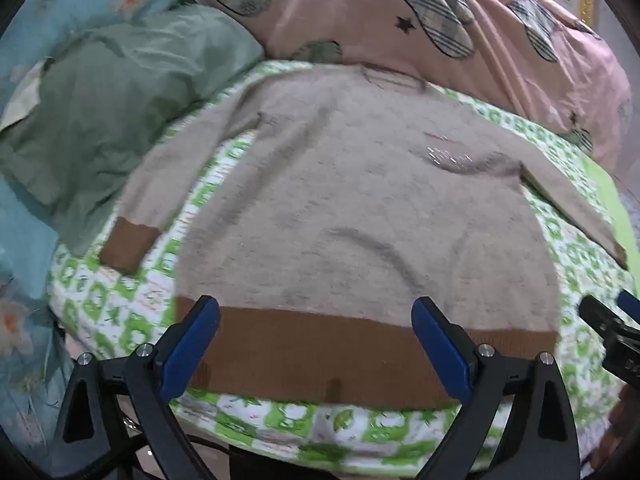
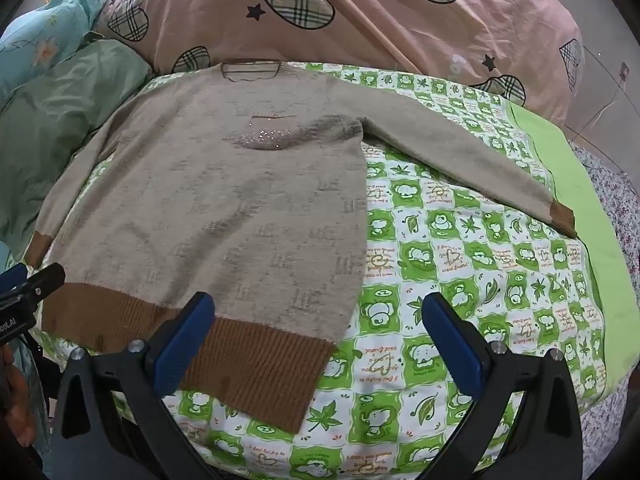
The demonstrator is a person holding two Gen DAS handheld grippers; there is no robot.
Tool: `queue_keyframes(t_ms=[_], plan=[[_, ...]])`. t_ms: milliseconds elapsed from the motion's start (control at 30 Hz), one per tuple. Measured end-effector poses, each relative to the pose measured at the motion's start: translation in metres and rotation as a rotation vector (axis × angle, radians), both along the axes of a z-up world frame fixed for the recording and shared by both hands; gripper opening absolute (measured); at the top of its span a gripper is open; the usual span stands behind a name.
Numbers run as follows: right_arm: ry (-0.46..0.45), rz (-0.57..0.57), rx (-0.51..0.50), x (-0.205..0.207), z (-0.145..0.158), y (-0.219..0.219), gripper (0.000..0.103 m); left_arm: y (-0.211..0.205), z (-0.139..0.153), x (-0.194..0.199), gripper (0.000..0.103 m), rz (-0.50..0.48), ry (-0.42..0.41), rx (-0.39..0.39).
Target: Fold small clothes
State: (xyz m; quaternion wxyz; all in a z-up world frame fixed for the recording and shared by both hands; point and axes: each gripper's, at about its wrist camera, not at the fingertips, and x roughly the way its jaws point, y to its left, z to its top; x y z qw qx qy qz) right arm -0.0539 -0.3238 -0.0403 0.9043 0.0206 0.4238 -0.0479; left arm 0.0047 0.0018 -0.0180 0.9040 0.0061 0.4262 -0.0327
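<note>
One beige sweater [image 2: 208, 200] spread flat on the green-patterned bed sheet [image 2: 460, 260], brown hem [image 2: 248, 356] nearest, sleeves out left and right, pink quilt [image 2: 360, 12] beyond, left tool [image 1: 316, 344] and right tool [image 2: 316, 340] both spread wide above the hem, grasping nothing.

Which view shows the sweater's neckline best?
The right wrist view: the neckline lies sharp and unobstructed at the far end of the beige sweater. In the left wrist view it is blurred.
</note>
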Motion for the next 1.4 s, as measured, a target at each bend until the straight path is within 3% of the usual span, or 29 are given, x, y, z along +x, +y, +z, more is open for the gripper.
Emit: queue_keyframes(t_ms=[100,167,267,433,533,600,733,933,1000,1167,1333,1400], plan=[[-0.001,-0.008,0.006,0.001,0.0,-0.003,0.103,0.013,-0.004,-0.006,0.097,-0.011,-0.028,-0.151],[-0.001,-0.012,0.019,0.001,-0.001,-0.004,0.103,0.015,-0.01,-0.003,0.097,-0.011,0.021,-0.189],[0.009,-0.02,0.021,0.001,-0.004,-0.007,0.103,0.006,-0.018,0.005,0.097,-0.048,0.101,-0.109],[0.025,-0.023,0.014,0.003,-0.008,-0.006,0.103,-0.008,-0.019,0.005,0.097,-0.091,0.086,-0.038],[0.029,-0.025,0.023,0.002,-0.009,-0.006,0.103,-0.012,-0.019,0.005,0.098,-0.041,0.063,0.023],[0.031,-0.033,0.04,0.003,-0.009,-0.007,0.103,-0.01,-0.022,0.005,0.1,-0.039,0.066,0.002],[0.035,-0.023,0.052,0.008,-0.01,-0.008,0.103,-0.005,-0.028,0.022,0.1,0.047,0.102,0.051],[0.06,0.007,0.103,0.043,-0.022,-0.017,0.103,-0.009,-0.044,0.063,0.1,0.026,0.164,0.039],[0.078,0.005,0.144,0.058,-0.026,-0.023,0.103,-0.009,-0.043,0.077,0.099,0.054,0.161,0.059],[0.093,-0.008,0.161,0.09,-0.026,-0.023,0.103,-0.002,-0.027,0.097,0.097,0.077,0.153,0.019],[0.046,0.026,0.16,0.093,-0.021,-0.011,0.103,-0.009,-0.016,0.09,0.098,-0.009,0.109,0.108],[0.038,0.025,0.176,0.087,-0.02,-0.009,0.103,-0.012,-0.015,0.085,0.098,-0.015,0.123,0.106]])
